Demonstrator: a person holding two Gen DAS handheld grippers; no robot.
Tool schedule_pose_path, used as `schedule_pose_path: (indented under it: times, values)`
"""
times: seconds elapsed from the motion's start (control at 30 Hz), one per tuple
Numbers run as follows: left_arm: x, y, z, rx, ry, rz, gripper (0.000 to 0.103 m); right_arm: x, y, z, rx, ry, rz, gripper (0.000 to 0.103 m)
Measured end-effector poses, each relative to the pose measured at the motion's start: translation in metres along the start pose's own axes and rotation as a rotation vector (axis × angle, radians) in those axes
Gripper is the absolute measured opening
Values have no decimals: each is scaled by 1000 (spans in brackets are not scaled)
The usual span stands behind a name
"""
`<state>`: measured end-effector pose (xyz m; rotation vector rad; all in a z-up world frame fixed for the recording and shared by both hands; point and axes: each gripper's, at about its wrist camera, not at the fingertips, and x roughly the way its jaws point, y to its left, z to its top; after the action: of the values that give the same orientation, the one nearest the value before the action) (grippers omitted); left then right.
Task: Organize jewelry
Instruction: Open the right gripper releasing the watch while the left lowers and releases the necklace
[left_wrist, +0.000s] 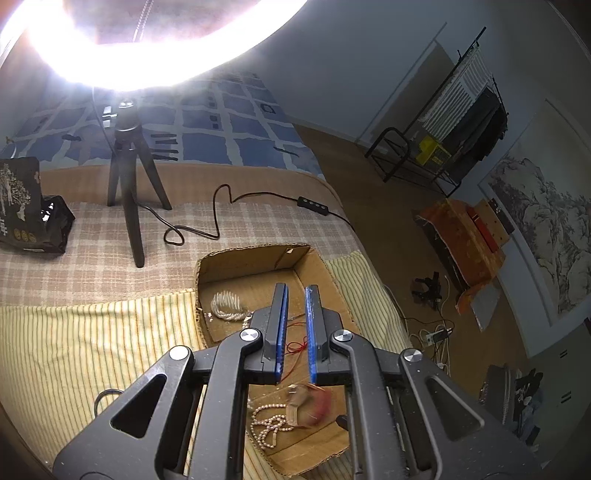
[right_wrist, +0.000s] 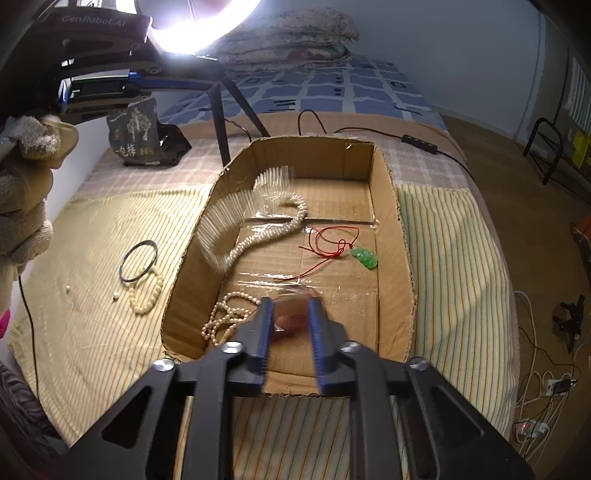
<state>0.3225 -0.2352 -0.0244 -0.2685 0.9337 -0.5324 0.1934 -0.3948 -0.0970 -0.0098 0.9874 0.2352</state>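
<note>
Left tool (left_wrist: 295, 328) parted and holding nothing, hovering over cardboard box (right_wrist: 400, 236) on the bed. Right tool (right_wrist: 290, 328) parted too, a blurred reddish bangle (right_wrist: 291, 314) between its tips, perhaps just loose. In box: pearl strand (right_wrist: 229, 314) at 9 o'clock, green pendant (right_wrist: 364, 257) at 1 o'clock; bead bracelet (right_wrist: 147, 291) outside, at 9 o'clock.

Pearl strands (right_wrist: 258, 236), red-corded green pendant (right_wrist: 364, 257) lie in cardboard box (right_wrist: 400, 236).
</note>
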Motion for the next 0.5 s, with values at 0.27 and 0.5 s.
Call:
schedule_pose_path:
  times: [0.27,0.5]
  values:
    - [-19,12,-4,-10,-18,19,6,-8,7,1,-2,-19,-7,33]
    - [-49,14,-6,-1,-50,32,6,-23,19,1,-14,-39,-19,33]
